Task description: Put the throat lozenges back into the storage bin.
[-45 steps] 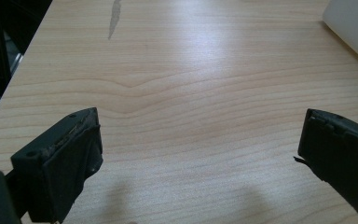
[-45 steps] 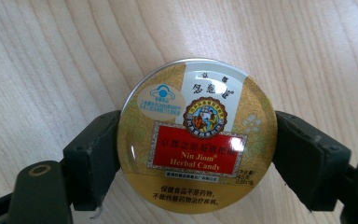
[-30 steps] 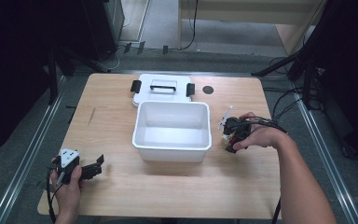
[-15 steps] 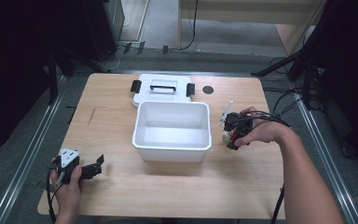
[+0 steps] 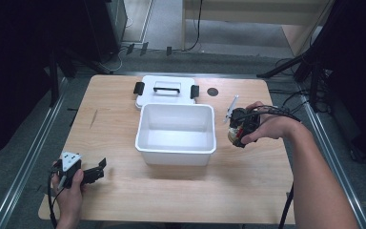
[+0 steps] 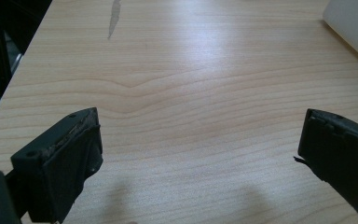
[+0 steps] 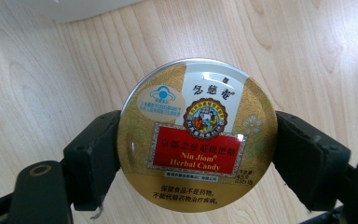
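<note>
A round gold herbal candy tin (image 7: 198, 135) with a red label sits clamped between the two jaws of my right gripper (image 7: 198, 140). In the high view that right gripper (image 5: 238, 128) hangs just right of the white bin (image 5: 176, 150), with the tin (image 5: 233, 134) at its tip. The bin is open and looks empty. My left gripper (image 5: 93, 172) rests near the table's front left corner. In the left gripper view its jaws stand wide apart over bare wood, so the left gripper (image 6: 198, 149) is open and holds nothing.
The bin's white lid (image 5: 166, 91) with black clips lies flat behind the bin. A small dark round mark (image 5: 212, 91) sits on the wooden table (image 5: 171, 200) to the lid's right. Metal rails run along both table sides.
My right gripper with the tin has risen and shifted slightly left, closer to the bin's right wall. The left gripper has stayed put.
</note>
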{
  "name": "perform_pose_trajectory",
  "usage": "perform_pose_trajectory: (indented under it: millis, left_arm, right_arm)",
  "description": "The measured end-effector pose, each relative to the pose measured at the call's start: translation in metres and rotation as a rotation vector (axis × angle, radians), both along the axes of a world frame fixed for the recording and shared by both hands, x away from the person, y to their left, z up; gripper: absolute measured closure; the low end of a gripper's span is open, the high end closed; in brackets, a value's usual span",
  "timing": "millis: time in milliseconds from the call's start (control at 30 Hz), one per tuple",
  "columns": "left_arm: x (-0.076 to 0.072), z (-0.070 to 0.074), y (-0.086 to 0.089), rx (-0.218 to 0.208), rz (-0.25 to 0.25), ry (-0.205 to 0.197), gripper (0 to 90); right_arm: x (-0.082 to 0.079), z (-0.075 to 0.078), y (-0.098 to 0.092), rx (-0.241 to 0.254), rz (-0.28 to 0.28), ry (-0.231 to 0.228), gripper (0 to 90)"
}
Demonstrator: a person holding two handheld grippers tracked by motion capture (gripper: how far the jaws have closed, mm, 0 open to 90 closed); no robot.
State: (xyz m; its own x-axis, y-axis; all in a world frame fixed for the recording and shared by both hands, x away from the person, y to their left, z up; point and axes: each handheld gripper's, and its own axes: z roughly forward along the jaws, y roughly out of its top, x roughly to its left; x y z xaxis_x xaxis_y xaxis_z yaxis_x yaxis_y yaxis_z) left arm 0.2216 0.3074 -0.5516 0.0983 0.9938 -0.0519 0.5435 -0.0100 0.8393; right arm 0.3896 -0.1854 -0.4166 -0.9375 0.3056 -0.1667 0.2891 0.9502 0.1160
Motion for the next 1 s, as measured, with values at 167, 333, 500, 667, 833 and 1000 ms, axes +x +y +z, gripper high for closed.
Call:
perform_pose_trajectory:
  millis: [167, 333, 500, 667, 833, 1000]
  left_arm:
    - [0.000, 0.000, 0.000, 0.000, 0.000, 0.001, 0.2]
    - [0.000, 0.000, 0.000, -0.003, 0.000, 0.000, 0.2]
    - [0.000, 0.000, 0.000, -0.003, 0.003, -0.002, 0.2]
    - [0.000, 0.000, 0.000, -0.005, 0.002, -0.003, 0.2]
    - [0.000, 0.000, 0.000, -0.006, 0.003, -0.003, 0.1]
    - [0.000, 0.000, 0.001, -0.009, 0.003, 0.000, 0.2]
  right_arm:
    - [0.001, 0.009, 0.002, -0.005, 0.006, -0.003, 21.0]
    - [0.001, 0.020, 0.005, -0.013, 0.014, -0.009, 21.0]
    - [0.001, 0.026, 0.009, -0.018, 0.028, -0.009, 21.0]
    - [0.001, 0.037, 0.015, -0.024, 0.038, -0.011, 21.0]
    - [0.000, 0.044, 0.023, -0.030, 0.056, -0.013, 21.0]
    - [0.000, 0.050, 0.031, -0.031, 0.073, -0.016, 21.0]
